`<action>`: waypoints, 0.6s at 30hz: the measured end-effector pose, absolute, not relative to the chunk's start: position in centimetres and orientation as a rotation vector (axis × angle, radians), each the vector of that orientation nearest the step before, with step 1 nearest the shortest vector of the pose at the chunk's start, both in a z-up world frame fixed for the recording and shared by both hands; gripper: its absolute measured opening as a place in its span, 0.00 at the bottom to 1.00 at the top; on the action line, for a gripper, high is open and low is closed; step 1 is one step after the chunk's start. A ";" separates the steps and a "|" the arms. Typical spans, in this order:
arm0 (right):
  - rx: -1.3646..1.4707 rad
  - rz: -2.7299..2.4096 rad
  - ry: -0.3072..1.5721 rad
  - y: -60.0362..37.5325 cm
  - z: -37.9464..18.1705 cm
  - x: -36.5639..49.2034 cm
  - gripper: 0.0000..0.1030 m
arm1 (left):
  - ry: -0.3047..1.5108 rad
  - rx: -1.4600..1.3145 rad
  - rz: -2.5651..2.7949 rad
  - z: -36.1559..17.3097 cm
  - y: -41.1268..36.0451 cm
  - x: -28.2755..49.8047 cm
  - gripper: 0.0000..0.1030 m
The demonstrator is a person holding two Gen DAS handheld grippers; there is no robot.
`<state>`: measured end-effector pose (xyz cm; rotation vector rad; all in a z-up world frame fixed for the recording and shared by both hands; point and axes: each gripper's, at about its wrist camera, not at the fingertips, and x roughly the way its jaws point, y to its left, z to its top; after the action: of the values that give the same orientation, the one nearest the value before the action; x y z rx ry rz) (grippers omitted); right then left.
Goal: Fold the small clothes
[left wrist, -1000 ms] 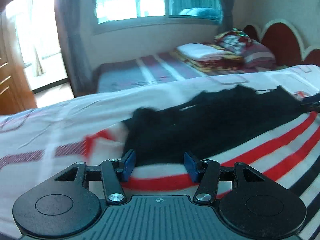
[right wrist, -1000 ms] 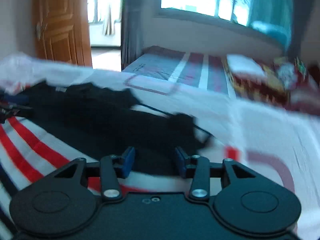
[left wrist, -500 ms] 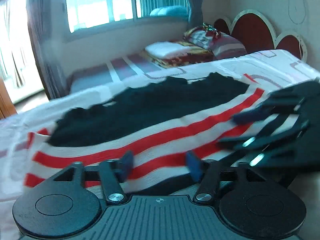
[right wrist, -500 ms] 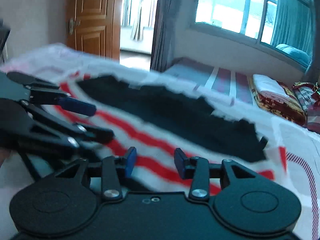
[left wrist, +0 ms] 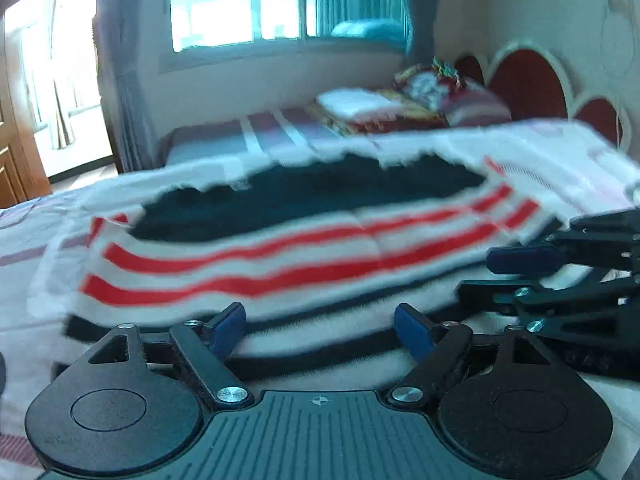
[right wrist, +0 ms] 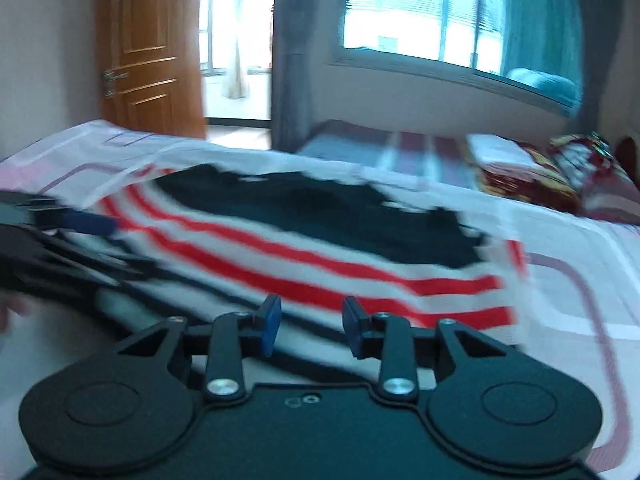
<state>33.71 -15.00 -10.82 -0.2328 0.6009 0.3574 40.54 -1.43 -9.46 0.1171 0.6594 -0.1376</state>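
Striped red, white and black, the small garment [left wrist: 304, 248] lies flat on the bed [left wrist: 568, 152] before us, our left claw [left wrist: 320, 330] and right claw [right wrist: 308, 322] both released above its near hem, which we should pinch evenly.

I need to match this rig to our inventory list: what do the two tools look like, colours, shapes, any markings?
Both match: the left tool and the right tool are matte black, with two round discs at the base, silver pivot screws, angled link arms and blue pads on the fingers. The left body is ribbed with a small crosshair mark; the right body is smooth. No cables or sleeves show.
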 end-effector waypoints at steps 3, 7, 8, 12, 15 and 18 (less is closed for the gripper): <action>-0.322 0.309 0.626 -15.1 -11.9 32.7 0.32 | 0.653 0.177 -0.109 -10.2 -0.5 39.4 0.79; -0.293 0.171 0.643 -21.0 -12.0 31.2 0.31 | 0.660 0.154 -0.054 -10.3 4.1 38.0 0.79; -0.256 0.145 0.658 -22.7 -11.9 31.2 0.31 | 0.665 0.126 -0.054 -10.5 5.2 37.9 0.79; -0.170 0.128 0.672 -25.2 -11.2 30.5 0.30 | 0.678 0.111 -0.048 -9.7 5.4 38.7 0.79; -0.121 0.093 0.630 -25.7 -10.4 30.1 0.28 | 0.710 0.107 -0.039 -10.5 5.4 39.0 0.79; -0.119 0.093 0.689 -26.7 -12.1 30.4 0.28 | 0.703 0.106 -0.052 -10.6 5.6 38.9 0.80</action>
<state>30.40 -26.66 -12.12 -0.1189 0.6889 0.0934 38.85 5.62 -10.60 0.1064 0.7027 -0.0516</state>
